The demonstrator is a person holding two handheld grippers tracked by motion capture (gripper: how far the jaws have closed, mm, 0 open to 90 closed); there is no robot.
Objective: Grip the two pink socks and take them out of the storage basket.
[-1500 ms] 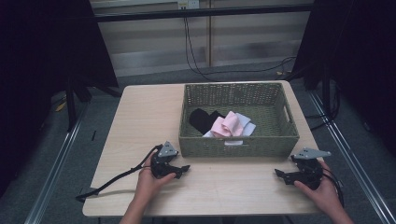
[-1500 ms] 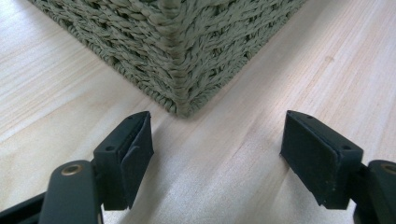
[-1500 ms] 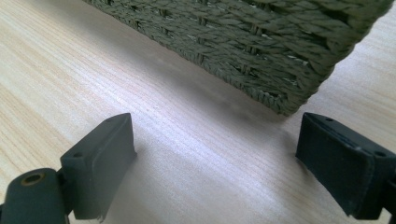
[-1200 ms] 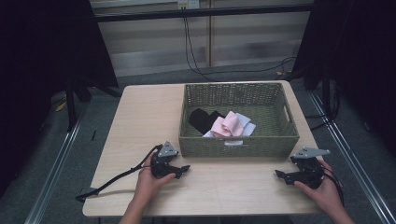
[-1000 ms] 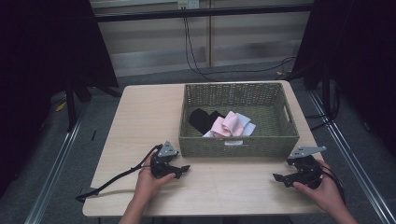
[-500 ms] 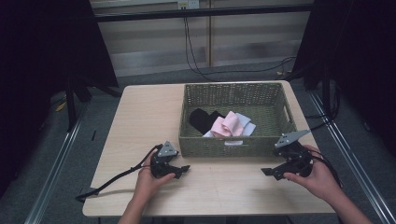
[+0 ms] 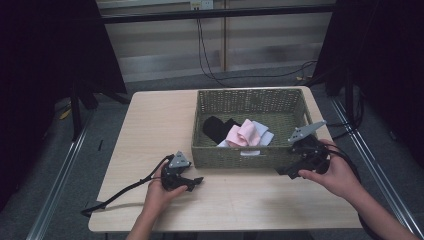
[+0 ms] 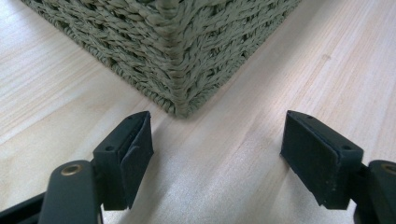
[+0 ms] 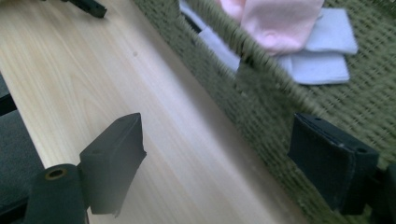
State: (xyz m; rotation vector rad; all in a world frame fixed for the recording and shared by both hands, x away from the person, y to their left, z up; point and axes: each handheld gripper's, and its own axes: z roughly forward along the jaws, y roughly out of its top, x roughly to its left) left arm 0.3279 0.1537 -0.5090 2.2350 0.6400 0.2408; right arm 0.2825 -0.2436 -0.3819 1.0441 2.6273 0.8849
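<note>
High view: basket (image 7: 250,157) long axis runs left-right; both grippers' fingers wide open, empty

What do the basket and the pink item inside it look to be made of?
Basket: woven plant fibre or rope-like cord, matte olive-green; twisted strands show in the left gripper view. Pink item: soft matte fabric, folded, likely knit like a sock; the weave is too small to confirm.

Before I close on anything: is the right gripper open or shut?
Open. In the right gripper view, the right gripper's jaws stand wide apart with nothing between them, straddling the basket's near wall, with the pink cloth inside beyond.
</note>
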